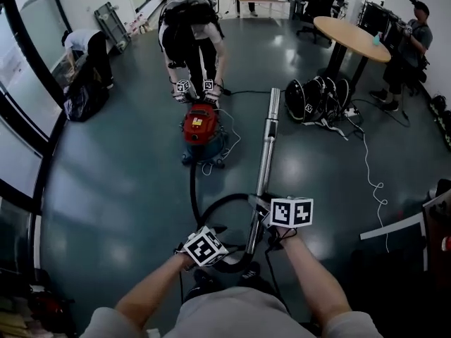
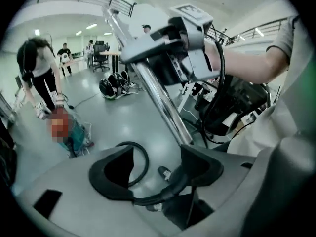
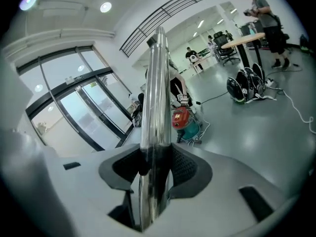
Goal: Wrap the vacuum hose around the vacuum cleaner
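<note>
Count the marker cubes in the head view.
4. Near the bottom: left cube, right cube. Above the vacuum cleaner, held by the bending person: third cube and fourth cube. Others may be hidden.

Glossy grey floor (image 1: 106, 189), round table (image 1: 350, 35), glass doors (image 3: 86, 110)

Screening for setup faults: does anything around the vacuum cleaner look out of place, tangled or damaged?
Nothing looks damaged or spilled. Two oddities: another person is bent over the vacuum cleaner, reaching for its top, and the black hose trails in a loose loop across the floor, not wound round it.
</note>
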The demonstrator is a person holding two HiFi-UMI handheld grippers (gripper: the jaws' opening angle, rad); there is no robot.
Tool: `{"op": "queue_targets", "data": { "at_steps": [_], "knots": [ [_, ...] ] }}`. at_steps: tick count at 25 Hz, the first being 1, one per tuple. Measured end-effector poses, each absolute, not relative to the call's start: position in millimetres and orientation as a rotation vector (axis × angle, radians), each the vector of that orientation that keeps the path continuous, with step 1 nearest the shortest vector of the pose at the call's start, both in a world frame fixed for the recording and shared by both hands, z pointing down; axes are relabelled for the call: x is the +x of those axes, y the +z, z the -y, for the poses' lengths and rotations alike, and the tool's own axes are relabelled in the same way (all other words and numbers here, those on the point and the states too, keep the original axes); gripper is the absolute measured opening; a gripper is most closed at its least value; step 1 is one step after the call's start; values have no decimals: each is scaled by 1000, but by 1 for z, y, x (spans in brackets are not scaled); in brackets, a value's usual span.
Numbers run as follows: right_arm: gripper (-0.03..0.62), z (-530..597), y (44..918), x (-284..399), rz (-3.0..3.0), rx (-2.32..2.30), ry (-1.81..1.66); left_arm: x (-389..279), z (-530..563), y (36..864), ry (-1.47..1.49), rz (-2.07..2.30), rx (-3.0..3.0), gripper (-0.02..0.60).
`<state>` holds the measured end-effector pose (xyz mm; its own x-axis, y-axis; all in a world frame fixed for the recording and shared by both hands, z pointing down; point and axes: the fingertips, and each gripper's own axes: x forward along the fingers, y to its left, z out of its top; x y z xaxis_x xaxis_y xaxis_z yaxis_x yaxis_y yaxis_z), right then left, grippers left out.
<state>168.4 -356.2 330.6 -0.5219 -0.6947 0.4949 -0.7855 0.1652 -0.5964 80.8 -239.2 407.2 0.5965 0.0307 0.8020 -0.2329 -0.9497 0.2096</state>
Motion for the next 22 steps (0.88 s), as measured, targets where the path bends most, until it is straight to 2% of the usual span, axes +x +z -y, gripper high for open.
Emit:
{"op": "queue_targets", "data": {
  "at_steps": [10, 15, 22],
  "knots": [
    [166, 376, 311, 160, 2390, 1194, 1071, 129, 342, 246, 1461, 304, 3009, 293],
    [166, 380, 293, 137, 2412, 984, 834, 138, 370, 197, 1790, 370, 3203, 293],
    [166, 373, 300, 106, 2377, 742, 687, 128, 380, 177, 2148, 282, 3170, 293]
  ]
}}
